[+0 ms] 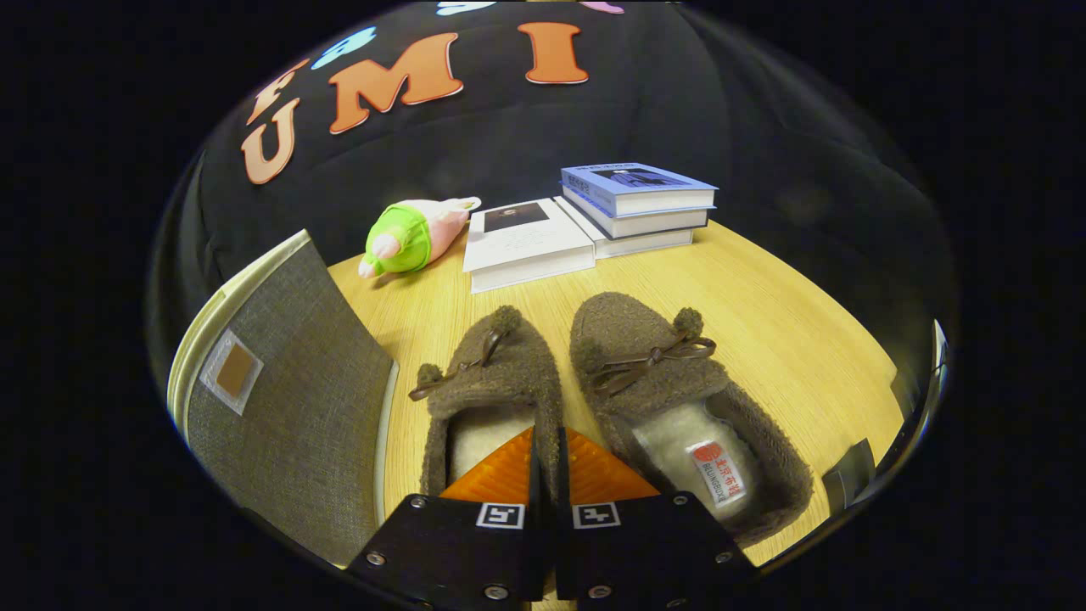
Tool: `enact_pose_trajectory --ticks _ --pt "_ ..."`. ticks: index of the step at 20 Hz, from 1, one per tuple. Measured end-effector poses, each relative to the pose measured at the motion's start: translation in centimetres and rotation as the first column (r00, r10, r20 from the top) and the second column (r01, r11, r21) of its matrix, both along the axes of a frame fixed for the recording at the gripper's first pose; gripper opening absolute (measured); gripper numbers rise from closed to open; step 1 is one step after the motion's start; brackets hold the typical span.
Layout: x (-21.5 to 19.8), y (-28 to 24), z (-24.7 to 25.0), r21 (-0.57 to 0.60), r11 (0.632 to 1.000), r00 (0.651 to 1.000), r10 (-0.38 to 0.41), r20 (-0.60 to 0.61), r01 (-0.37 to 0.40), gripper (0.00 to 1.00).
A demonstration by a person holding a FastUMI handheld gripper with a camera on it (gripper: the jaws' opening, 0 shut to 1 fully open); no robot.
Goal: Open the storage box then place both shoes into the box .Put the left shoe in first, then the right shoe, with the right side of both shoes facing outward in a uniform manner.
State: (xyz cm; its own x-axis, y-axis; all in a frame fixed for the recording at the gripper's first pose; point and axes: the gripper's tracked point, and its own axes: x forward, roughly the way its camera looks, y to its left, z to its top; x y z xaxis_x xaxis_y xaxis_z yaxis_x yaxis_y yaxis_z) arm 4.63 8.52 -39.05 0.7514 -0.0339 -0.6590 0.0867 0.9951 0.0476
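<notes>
Two brown fuzzy shoes with bows and pompoms lie side by side on the wooden table, toes pointing away from me. The left shoe sits next to the grey fabric storage box, whose panel with a small tag leans up to the left. The right shoe shows a pale lining and a label inside. My gripper is closed on the left shoe's inner side wall: one finger is inside the shoe's opening, the other in the gap between the shoes.
A green and pink plush toy lies beyond the box. A white book and a stack of books rest at the table's back. A dark object sits at the right table edge.
</notes>
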Motion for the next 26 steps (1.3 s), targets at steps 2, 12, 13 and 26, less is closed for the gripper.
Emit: enact_pose_trajectory --ticks 2,12,13,26 --pt "0.2 0.3 0.4 0.044 0.999 1.000 -0.005 0.008 0.005 0.04" --pt "2.1 2.7 8.1 0.102 0.995 0.990 0.007 0.139 -0.021 0.03" --pt "2.3 2.8 9.3 0.103 0.994 0.988 0.005 0.155 -0.022 0.03" --pt "1.4 11.2 21.8 0.142 0.983 0.950 0.072 0.305 -0.120 0.03"
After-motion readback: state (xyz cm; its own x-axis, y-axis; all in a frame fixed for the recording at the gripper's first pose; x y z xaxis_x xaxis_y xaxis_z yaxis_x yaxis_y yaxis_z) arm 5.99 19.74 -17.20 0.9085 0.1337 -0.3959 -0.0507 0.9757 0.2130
